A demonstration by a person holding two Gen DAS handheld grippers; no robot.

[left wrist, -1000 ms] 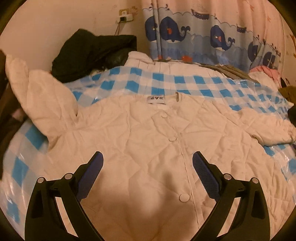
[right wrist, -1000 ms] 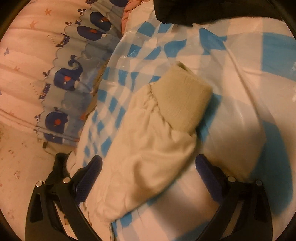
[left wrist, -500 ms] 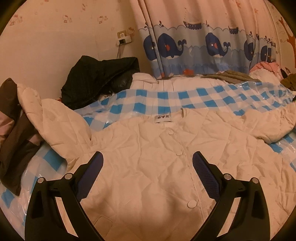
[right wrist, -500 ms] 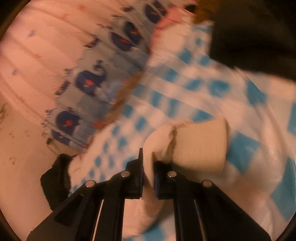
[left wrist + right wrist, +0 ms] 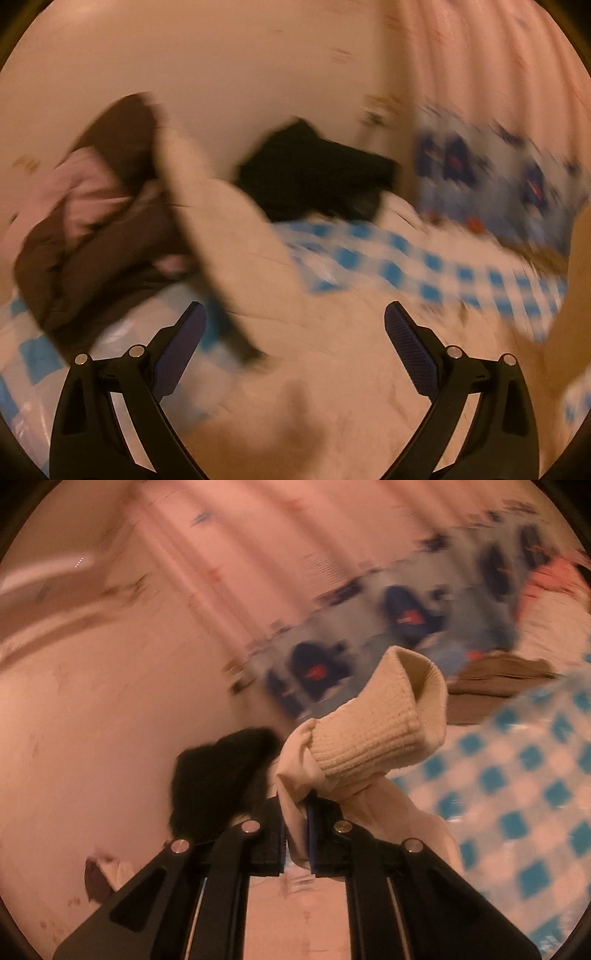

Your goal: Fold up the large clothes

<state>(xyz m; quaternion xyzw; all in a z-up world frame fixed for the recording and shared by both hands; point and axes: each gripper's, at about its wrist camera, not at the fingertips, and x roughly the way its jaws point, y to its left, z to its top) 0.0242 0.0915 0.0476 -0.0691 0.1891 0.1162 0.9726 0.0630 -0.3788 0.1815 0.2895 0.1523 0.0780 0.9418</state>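
Cream quilted jacket lies spread on the blue-checked cover, under the left gripper, whose jaws stand wide apart with nothing between them; the right gripper is clamped on the sleeve just behind its ribbed cuff, lifted above the cover.

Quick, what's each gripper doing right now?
Left gripper: open, nothing between its fingers.
Right gripper: shut on the jacket sleeve just behind its ribbed cuff.
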